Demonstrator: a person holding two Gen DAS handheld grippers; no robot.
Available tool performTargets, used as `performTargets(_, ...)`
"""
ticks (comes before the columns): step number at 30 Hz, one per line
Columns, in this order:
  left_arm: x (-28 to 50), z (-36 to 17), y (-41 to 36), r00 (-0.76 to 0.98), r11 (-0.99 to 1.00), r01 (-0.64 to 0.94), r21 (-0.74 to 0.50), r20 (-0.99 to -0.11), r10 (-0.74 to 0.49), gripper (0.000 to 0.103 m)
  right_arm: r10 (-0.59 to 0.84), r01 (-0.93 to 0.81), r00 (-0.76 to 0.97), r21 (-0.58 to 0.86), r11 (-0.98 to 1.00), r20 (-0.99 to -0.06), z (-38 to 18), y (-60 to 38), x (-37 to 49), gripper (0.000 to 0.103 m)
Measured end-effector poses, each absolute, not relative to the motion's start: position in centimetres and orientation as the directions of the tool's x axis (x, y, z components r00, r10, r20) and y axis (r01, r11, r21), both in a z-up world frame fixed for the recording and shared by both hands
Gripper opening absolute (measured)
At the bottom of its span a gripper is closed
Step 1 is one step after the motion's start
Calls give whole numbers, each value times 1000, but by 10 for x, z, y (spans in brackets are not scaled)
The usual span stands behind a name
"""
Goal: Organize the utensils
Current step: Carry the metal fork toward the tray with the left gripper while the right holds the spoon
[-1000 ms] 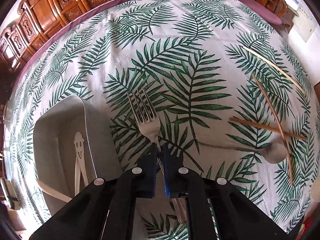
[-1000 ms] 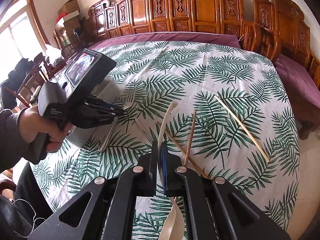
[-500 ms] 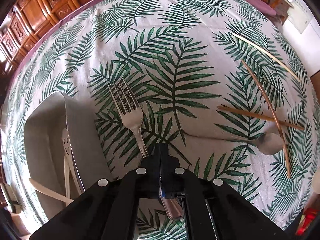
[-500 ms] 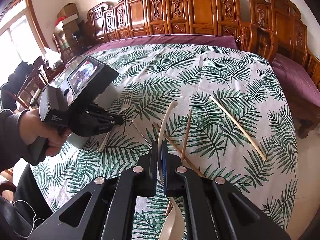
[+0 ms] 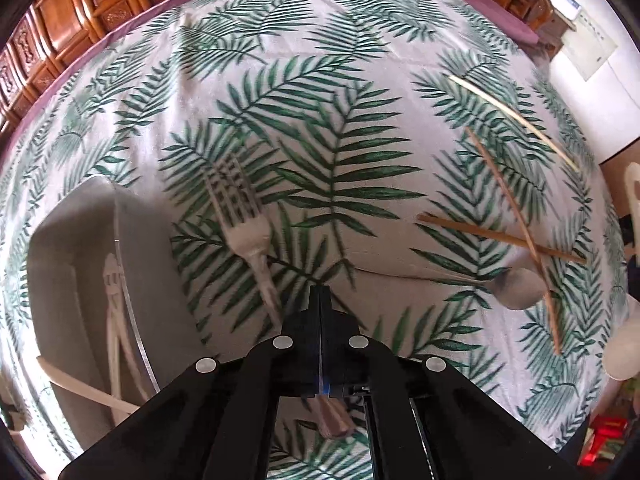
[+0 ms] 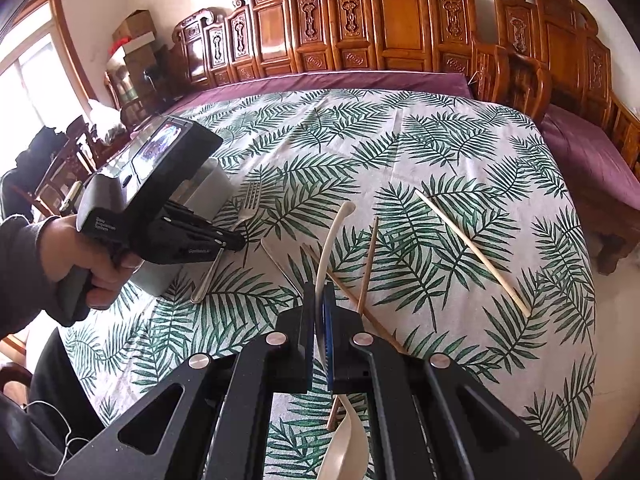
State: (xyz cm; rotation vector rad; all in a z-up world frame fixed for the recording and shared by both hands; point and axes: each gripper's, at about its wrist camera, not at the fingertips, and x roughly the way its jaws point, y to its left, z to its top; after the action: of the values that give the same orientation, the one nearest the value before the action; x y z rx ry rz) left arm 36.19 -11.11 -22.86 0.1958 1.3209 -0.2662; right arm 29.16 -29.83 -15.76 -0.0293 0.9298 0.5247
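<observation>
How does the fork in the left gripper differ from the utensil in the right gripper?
The fork is shiny metal; the spoon is cream plastic. The fork's straight handle runs through the left gripper and its tines show ahead, while the spoon's handle curves ahead of the right gripper, bowl behind the fingers. Both are clamped mid-handle.

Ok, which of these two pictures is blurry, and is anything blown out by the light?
Left wrist view: motion-smeared, the metal fork and leaf-print tablecloth look soft, while the left gripper is crisp. Right wrist view: sharp on the cream plastic spoon in the right gripper; the window at left is overexposed. Both bend strongly at the edges.
</observation>
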Motion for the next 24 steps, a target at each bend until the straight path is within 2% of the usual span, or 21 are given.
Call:
performTargets(3,358,-227,-117,223,946,322,-27,-969,-104,0,419,-439,485,200,876,-768,-159,-301,292,5)
performTargets(10,368,-203,-108,312,953,297,62,-949,-36,0,433,-446,490,209,870,-757,-160,-302,291,5)
performTargets(11,369,-204,-107,303,953,297,64,-953,-31,1,437,-448,490,212,869,-754,-161,-301,291,5)
performTargets(13,374,-207,-103,303,952,293,95,-953,2,12,444,-455,489,215,864,-751,-161,-298,291,5)
performTargets(15,376,-213,-99,291,954,278,112,-956,28,18,451,-464,490,215,859,-746,-160,-296,290,5)
performTargets(20,376,-229,-102,236,946,285,155,-968,87,19,471,-476,500,224,850,-727,-153,-297,288,5)
performTargets(24,379,-231,-99,230,953,269,139,-970,77,20,481,-477,508,231,848,-715,-150,-303,288,5)
